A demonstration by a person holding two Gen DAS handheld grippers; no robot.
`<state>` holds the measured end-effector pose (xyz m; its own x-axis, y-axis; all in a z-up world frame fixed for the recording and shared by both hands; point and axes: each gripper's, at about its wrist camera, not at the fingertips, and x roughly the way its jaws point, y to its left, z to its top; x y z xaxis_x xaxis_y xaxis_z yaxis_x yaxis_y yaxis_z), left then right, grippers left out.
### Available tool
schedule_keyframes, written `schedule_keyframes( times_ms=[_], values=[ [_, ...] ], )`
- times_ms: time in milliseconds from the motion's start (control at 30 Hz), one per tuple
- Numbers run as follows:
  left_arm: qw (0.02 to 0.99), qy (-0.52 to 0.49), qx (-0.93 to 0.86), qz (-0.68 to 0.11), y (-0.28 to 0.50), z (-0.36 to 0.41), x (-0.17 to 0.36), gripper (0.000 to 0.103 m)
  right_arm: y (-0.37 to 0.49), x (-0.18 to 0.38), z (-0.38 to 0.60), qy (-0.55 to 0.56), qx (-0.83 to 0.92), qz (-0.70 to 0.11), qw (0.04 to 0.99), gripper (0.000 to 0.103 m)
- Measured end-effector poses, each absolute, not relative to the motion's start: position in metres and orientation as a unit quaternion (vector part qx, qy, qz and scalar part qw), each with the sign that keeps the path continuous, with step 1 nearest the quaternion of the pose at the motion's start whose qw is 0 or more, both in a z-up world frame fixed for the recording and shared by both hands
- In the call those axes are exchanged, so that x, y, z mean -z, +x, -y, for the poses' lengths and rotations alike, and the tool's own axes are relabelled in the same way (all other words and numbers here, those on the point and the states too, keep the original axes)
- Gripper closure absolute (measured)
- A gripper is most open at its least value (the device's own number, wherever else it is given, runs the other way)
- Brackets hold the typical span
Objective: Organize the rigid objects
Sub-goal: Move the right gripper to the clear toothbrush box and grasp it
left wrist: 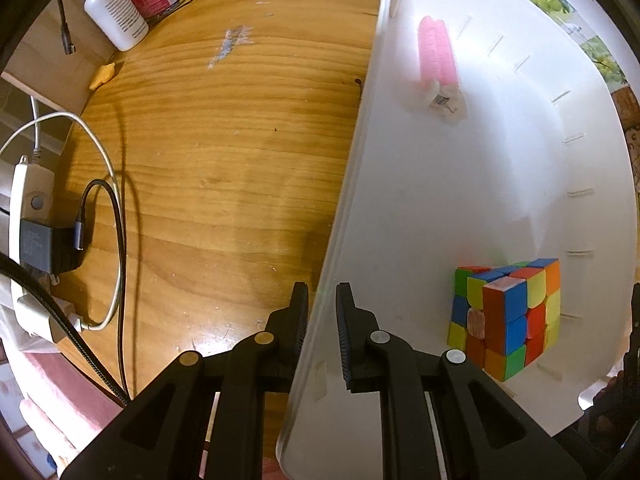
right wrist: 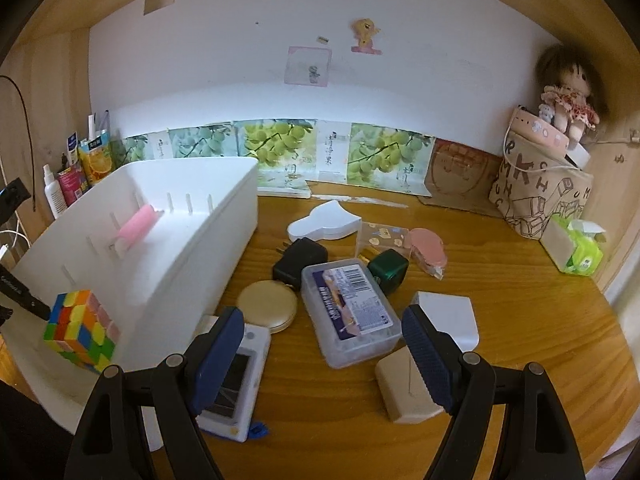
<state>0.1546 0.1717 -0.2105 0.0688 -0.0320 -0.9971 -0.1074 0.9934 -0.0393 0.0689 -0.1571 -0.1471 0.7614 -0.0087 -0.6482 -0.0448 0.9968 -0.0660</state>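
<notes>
My left gripper (left wrist: 322, 320) points straight down and is shut on the side wall of the white bin (left wrist: 440, 200). Inside the bin lie a colourful puzzle cube (left wrist: 504, 316) and a pink roll-shaped item (left wrist: 438, 54). My right gripper (right wrist: 324, 356) stands open above the desk, right of the bin (right wrist: 192, 248), with nothing between its blue pads. Just beyond its fingertips lies a clear plastic box (right wrist: 350, 314). Around that box lie a round gold compact (right wrist: 267, 306), a black charger (right wrist: 300, 262), a green charger (right wrist: 388, 272), a white screen device (right wrist: 240, 384), a beige block (right wrist: 404, 392) and a white block (right wrist: 448, 316).
A white case (right wrist: 324, 226), a small clear box (right wrist: 382, 236) and a pink dispenser (right wrist: 428, 254) lie farther back. A tote bag (right wrist: 540, 196) and a tissue pack (right wrist: 580, 252) stand at the right. A power strip (left wrist: 28, 248) with cables and a white bottle (left wrist: 114, 12) lie left of the bin.
</notes>
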Motion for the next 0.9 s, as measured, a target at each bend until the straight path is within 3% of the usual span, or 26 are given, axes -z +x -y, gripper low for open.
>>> schedule_keyframes(
  times_ms=[900],
  values=[
    [0.725, -0.061, -0.065, -0.683, 0.139, -0.175, 0.228, 0.087, 0.125, 0.197, 0.183, -0.039, -0.053, -0.408, 0.910, 0.021]
  ],
)
